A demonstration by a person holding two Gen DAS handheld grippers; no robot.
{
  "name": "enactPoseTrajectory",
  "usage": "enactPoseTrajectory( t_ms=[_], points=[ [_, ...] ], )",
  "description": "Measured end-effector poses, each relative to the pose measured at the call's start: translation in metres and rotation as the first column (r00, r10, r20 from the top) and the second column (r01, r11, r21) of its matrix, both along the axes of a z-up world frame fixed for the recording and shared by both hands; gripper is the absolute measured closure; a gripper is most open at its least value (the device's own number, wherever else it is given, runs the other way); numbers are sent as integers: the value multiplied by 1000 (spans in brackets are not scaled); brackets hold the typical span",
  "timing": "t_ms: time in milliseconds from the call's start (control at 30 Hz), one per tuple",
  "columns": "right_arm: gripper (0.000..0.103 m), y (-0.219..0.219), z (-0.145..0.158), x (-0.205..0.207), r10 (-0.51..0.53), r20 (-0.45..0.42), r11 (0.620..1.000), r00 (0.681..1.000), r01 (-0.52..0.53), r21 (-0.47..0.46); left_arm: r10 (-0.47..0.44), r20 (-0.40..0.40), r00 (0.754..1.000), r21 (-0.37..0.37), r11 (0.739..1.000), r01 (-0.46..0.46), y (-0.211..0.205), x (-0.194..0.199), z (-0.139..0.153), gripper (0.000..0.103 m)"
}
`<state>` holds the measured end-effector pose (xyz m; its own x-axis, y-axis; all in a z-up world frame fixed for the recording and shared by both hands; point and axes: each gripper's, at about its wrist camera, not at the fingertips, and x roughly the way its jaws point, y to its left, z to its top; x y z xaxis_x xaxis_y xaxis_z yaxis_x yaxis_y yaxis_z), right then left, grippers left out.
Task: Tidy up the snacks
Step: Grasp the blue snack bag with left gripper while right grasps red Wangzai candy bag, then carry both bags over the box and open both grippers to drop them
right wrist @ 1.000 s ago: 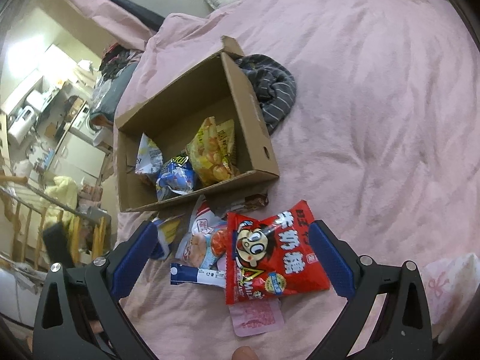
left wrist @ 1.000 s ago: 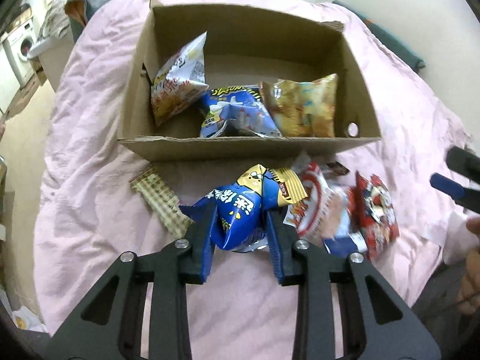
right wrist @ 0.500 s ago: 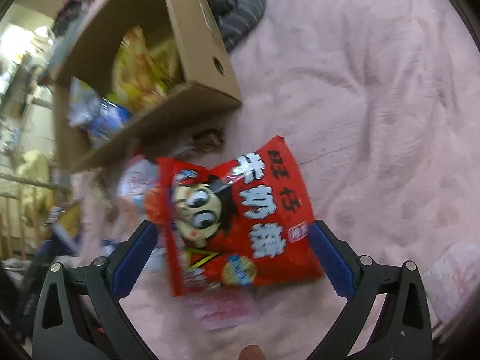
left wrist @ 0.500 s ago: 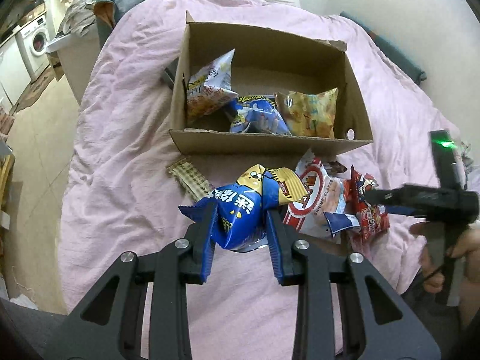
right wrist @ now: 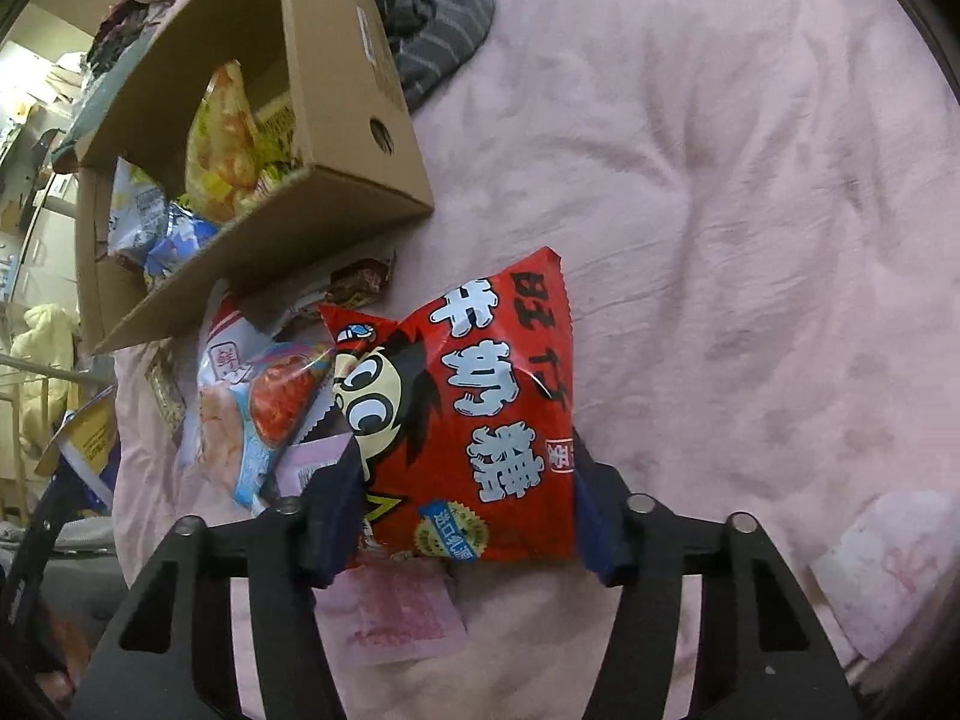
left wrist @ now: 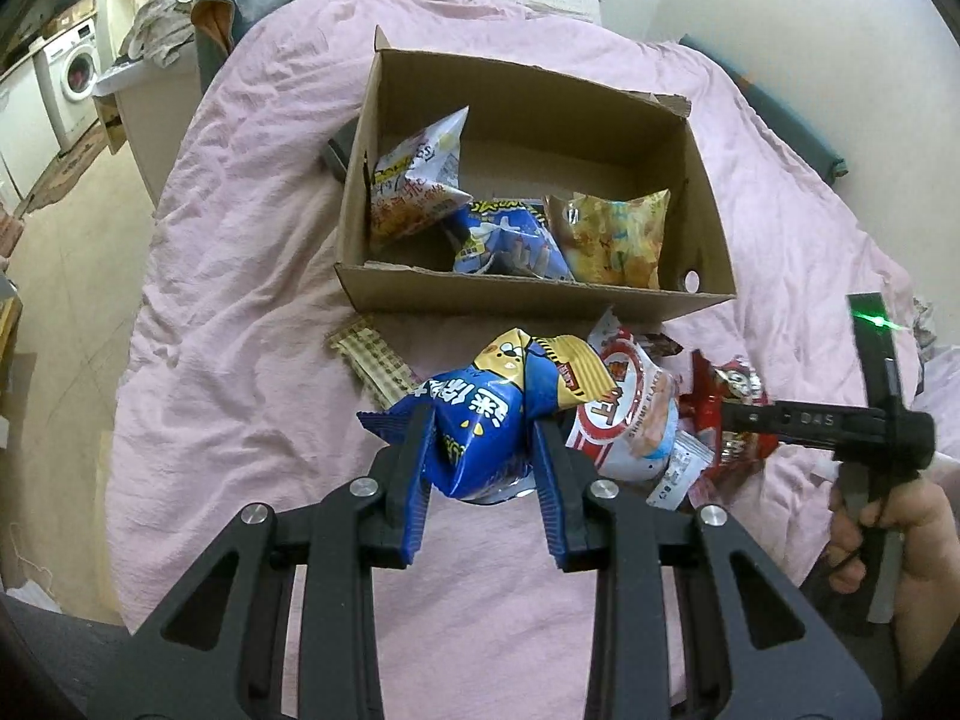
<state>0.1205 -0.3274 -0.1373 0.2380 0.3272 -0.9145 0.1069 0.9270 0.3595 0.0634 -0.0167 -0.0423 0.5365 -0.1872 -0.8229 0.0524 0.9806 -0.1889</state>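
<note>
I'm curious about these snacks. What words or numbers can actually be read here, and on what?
"SHRIMP FLAKES": white and red snack bag.
"045": black bar of the right gripper.
"旺仔", "牛奶糖": shiny red candy bag between the right gripper pads.
Large white characters on the crumpled blue bag in the left gripper: unclear.
Print on bags in the cardboard box: too small.

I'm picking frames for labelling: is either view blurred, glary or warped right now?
Left wrist: sharp; fisheye bends the box and bed; a green light flares at right. Right wrist: red bag sharp with slight foil sheen; the box's bags look softer; dark corners, curved edges.
</note>
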Motion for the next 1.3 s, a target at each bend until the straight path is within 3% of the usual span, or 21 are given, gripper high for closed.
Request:
enactPoseTrajectory(
  t_ms=[167, 433, 567, 700, 900, 1033, 1300],
  points=[
    [47, -1, 17, -12, -1, 59, 1000, 998, 2, -26, 16, -1, 1000, 3, 1000, -16, 3, 1, -1, 76],
    [47, -13, 44, -35, -45, 172, 998, 984, 37, 46, 26, 12, 1000, 43, 999, -26, 2, 0, -3, 76],
    [47, -12, 76, -40, -77, 321, 984, 944, 21, 176, 34, 20, 999, 52, 998, -35, 3, 0, -3, 76],
    [47, -12, 102, -46, -86, 428, 968, 900, -25, 248, 49, 38, 998, 54, 997, -51, 5, 0, 0, 76],
    [47, 2, 115, -41, -79, 452, 960, 889, -53, 273, 33, 71, 997, 94, 995, -39, -2, -1, 5, 76],
    [47, 16, 127, -27, -49, 469, 961, 882, -87, 264, 24, 112, 993, 90, 995, -34, -2, 3, 24, 76],
    [47, 41, 145, 14, 9, 489, 963, 872, -139, 230, 12, 177, 984, 122, 992, -34, 1, 53, 61, 76]
  ],
)
